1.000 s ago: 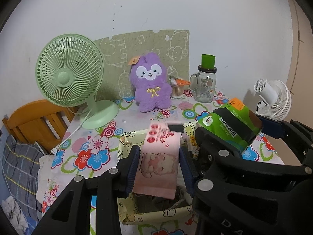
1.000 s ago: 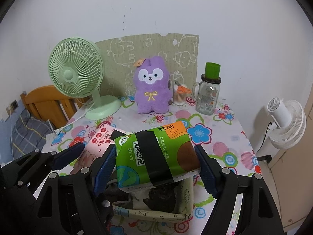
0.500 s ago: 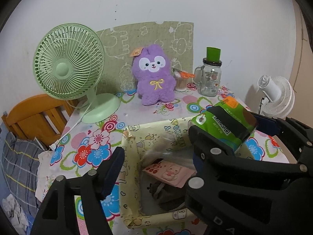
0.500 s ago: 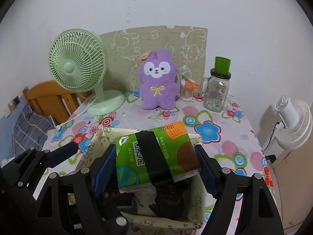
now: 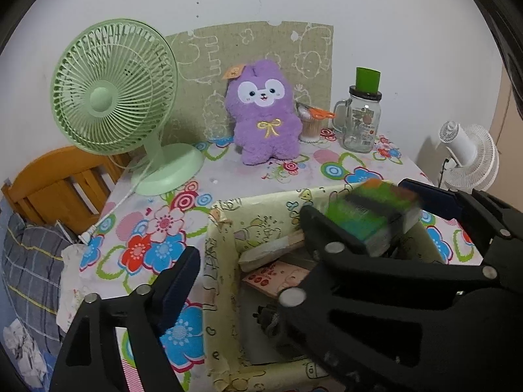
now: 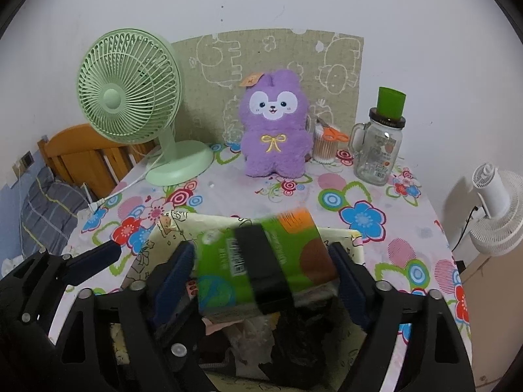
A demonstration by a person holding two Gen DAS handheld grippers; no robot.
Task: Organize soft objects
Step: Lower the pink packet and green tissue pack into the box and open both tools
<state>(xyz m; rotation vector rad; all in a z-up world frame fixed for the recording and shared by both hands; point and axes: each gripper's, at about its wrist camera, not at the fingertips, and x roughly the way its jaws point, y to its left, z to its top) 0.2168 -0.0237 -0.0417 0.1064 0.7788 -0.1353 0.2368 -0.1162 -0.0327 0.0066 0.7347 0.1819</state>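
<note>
A yellow cartoon-print fabric box stands at the near side of the flowered table. A pink pack lies inside it among dark items. My left gripper hangs over the box with its jaws opening and nothing between them; its right finger is hidden behind the right gripper. My right gripper is over the same box, jaws opening. A green tissue pack sits between them, tilted and motion-blurred, slipping free; it is also blurred in the left wrist view. A purple plush sits upright at the back.
A green desk fan stands back left, its cord running off the table's left edge. A glass jar with a green lid and a swab cup with orange scissors are back right. A white fan is off the table, right.
The left gripper opened and the pink pack fell into the box. Both grippers came lower over the box. The right jaws have widened and the green pack now tilts, blurred.
</note>
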